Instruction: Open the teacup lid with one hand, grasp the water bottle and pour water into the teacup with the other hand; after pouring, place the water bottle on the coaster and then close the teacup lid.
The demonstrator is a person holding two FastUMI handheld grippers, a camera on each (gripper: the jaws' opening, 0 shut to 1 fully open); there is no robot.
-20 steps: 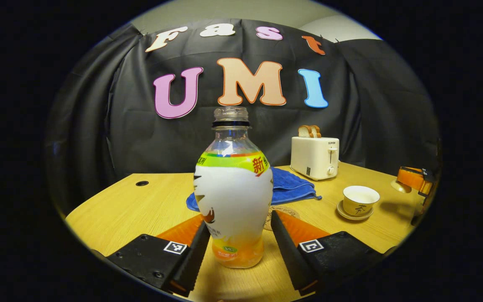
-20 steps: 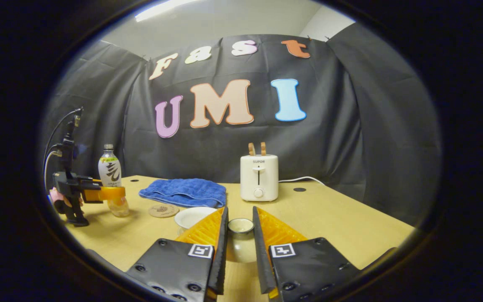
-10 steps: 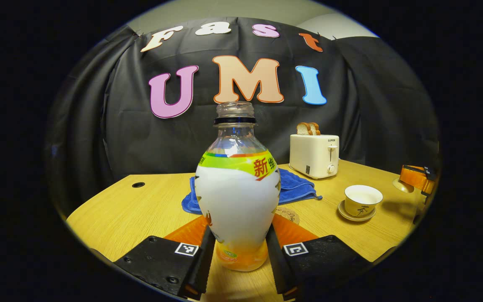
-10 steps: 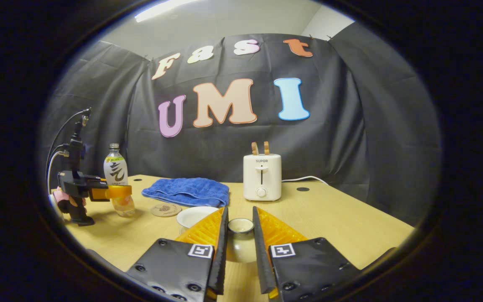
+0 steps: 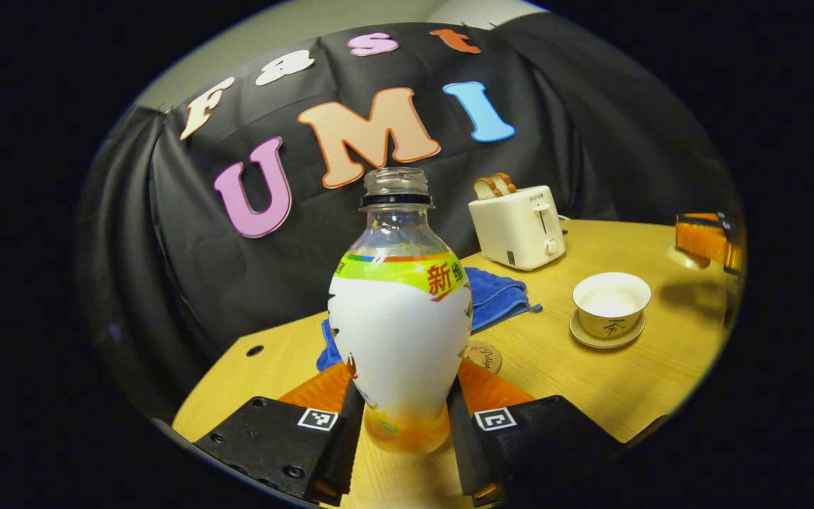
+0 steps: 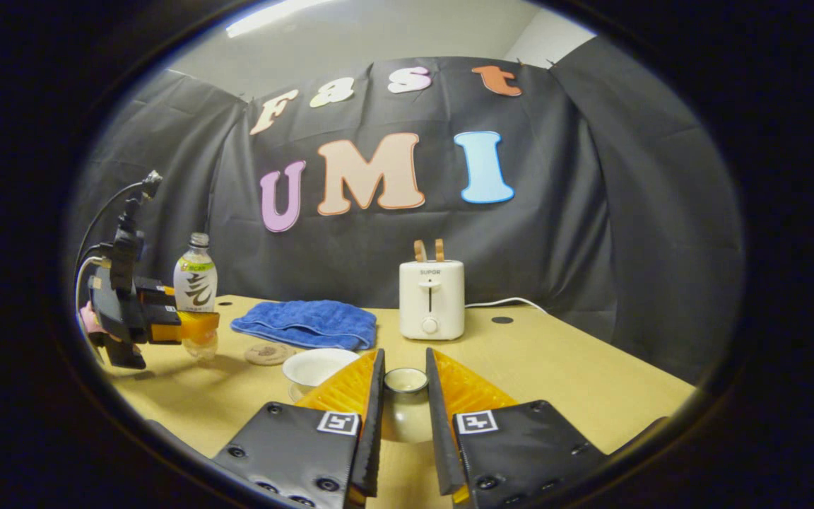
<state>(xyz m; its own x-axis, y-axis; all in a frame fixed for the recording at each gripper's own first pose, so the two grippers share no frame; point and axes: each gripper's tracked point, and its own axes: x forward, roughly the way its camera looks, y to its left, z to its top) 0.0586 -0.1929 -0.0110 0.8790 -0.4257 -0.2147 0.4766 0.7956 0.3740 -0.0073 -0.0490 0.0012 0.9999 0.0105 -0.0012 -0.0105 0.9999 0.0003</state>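
Both claws are busy: your left claw (image 5: 400,431) is clamped on the water bottle (image 5: 400,332), uncapped, low on its body, and your right claw (image 6: 405,424) is pinching the teacup lid (image 6: 405,406). That pale wood worktop (image 6: 555,367) holds the open teacup (image 5: 611,304) on its saucer, the coaster (image 5: 485,355) beside a blue towel (image 5: 495,300), and a white toaster (image 6: 431,298) against the black cloth wall.
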